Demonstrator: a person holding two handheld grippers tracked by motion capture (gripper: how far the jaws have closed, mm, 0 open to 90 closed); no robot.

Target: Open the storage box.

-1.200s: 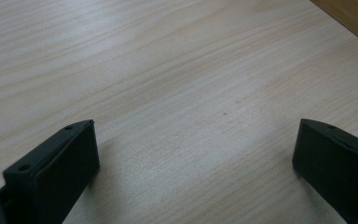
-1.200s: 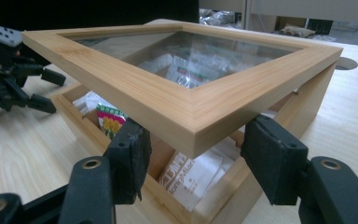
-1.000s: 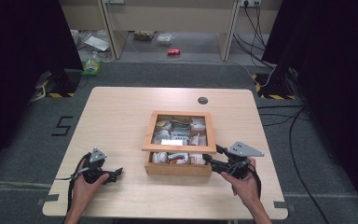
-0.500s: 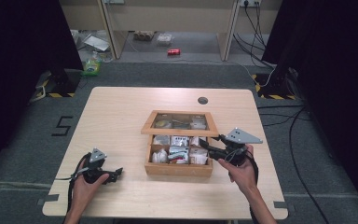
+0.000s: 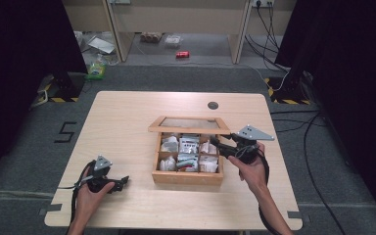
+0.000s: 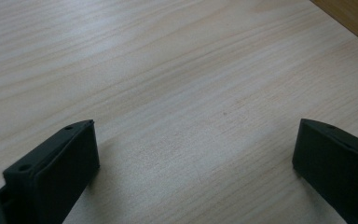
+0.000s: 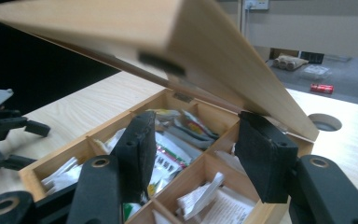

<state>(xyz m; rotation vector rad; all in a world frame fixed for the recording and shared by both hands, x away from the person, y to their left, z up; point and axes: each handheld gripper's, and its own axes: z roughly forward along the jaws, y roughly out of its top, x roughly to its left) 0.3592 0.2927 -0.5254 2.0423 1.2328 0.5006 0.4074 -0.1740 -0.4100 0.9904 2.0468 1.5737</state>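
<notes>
Here we see a wooden box (image 5: 188, 161) in the middle of the surface (image 5: 127, 122), its lid (image 5: 189, 125) half up. Our right tongs (image 5: 214, 142) are wide at its right edge, under the lid. Our left tongs (image 5: 122, 182) rest wide, well apart.

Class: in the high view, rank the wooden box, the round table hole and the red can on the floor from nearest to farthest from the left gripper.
From the left gripper:
1. Wooden box, to its right on the table.
2. Round table hole, near the far edge.
3. Red can, on the floor beyond the table.
</notes>
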